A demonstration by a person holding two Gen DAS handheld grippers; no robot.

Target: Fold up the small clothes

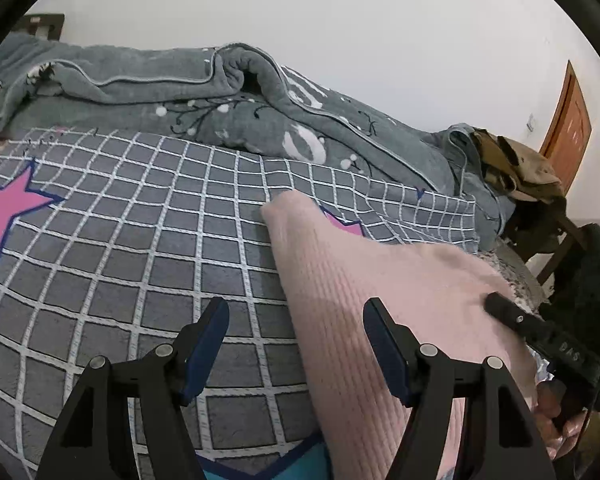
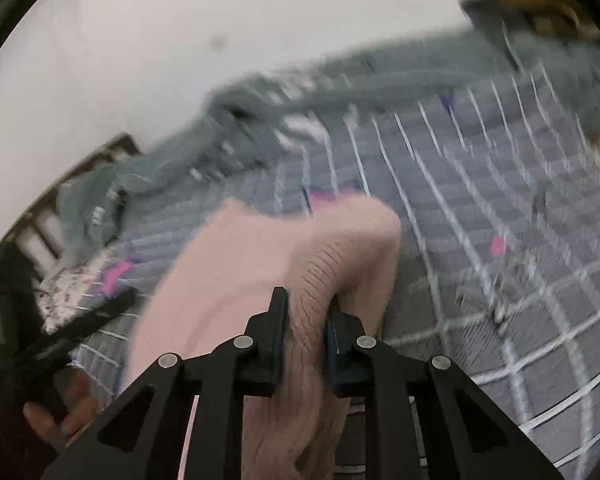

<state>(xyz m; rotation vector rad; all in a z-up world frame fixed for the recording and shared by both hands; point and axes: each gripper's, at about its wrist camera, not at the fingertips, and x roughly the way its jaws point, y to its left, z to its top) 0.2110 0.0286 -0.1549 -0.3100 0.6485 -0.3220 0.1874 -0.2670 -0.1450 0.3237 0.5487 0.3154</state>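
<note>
A pink ribbed knit garment (image 1: 380, 280) lies on the checked bed cover, running from the middle to the lower right in the left wrist view. My left gripper (image 1: 296, 308) hovers open over the garment's left edge, and neither pad presses on the cloth. My right gripper (image 2: 307, 298) is shut on a bunched fold of the same pink garment (image 2: 240, 264) and holds that fold above the bed. In the left wrist view one black finger (image 1: 512, 316) of the right gripper rests against the garment's right side. The right wrist view is blurred.
The bed has a grey checked cover (image 1: 140, 240) with pink stars. A rumpled grey blanket (image 1: 180, 80) lies along the back by the white wall. A chair piled with clothes (image 1: 520, 168) and a brown door (image 1: 568, 120) stand at right. A hand (image 1: 552, 408) grips the right tool.
</note>
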